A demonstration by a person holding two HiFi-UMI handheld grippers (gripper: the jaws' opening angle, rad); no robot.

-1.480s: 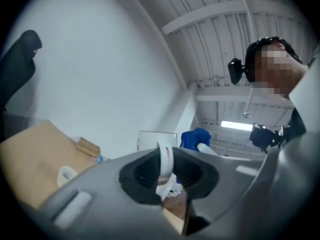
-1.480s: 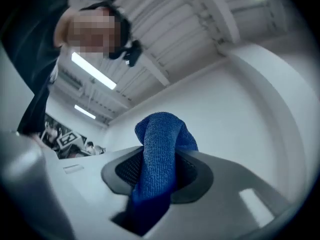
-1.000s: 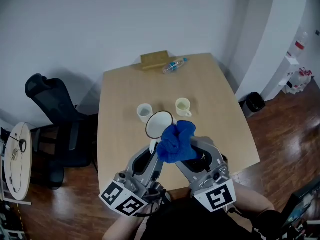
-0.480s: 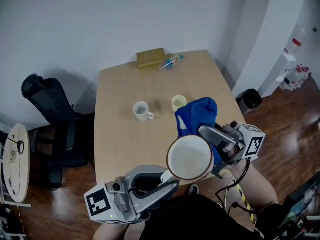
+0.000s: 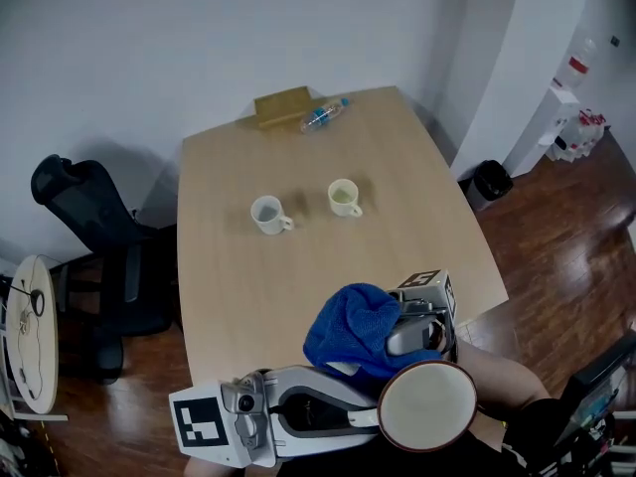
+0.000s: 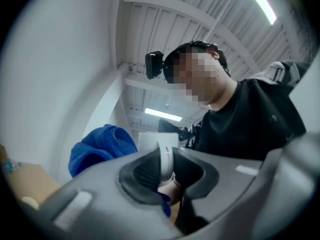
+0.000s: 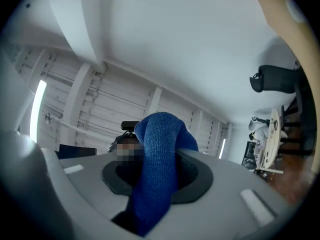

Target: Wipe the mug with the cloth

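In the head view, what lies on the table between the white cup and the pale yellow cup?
Nothing: the head view shows only bare tabletop between the white cup and the pale yellow cup.

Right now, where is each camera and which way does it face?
Head view: head-mounted, facing down at the table; left gripper, right gripper show.
Left gripper view: on left gripper, facing up at the person; jaws grip the mug.
Right gripper view: on right gripper, facing the ceiling; jaws grip the cloth.
All three share the cloth.
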